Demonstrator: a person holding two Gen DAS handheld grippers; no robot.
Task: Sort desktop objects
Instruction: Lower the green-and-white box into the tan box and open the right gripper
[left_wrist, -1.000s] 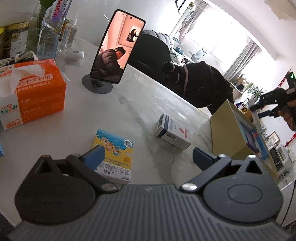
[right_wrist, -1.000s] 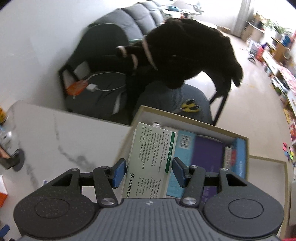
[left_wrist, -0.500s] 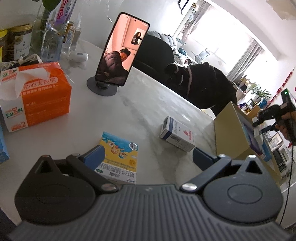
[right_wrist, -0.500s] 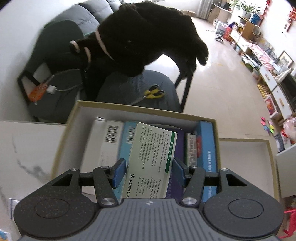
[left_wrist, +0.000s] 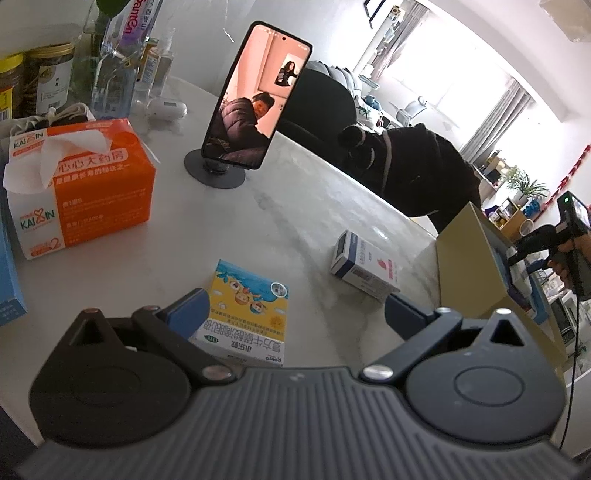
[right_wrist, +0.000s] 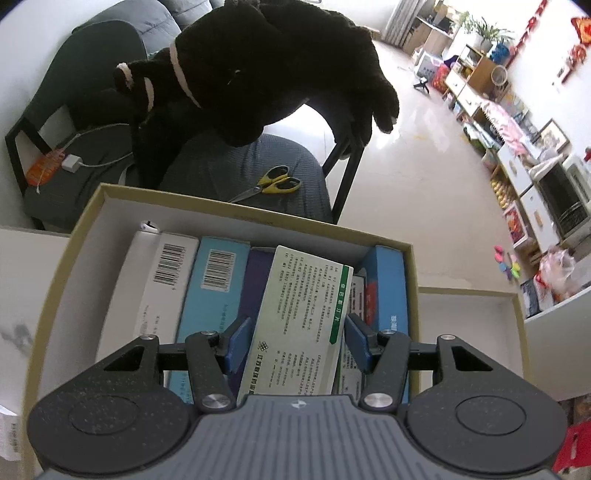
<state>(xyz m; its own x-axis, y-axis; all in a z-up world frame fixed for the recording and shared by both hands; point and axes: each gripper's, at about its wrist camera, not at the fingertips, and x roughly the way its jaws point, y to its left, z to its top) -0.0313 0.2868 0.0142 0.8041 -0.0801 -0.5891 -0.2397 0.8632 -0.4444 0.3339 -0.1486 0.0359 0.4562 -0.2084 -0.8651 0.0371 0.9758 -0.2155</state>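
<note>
R gripper (right_wrist: 297, 341) is clamping white-green carton (right_wrist: 301, 325) btwn pads, over open box (right_wrist: 236, 218); L gripper (left_wrist: 295, 314) is hanging wide open, holding nothing.

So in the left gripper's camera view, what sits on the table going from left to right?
Orange tissue box → phone on a stand → yellow cartoon box → white-and-blue box → tan storage box, with the right gripper over it.

Phone (left_wrist: 255, 98) upright on stand; yellow scissors (right_wrist: 271, 184) on chair seat; black coat (right_wrist: 266, 62) over chairback.
</note>
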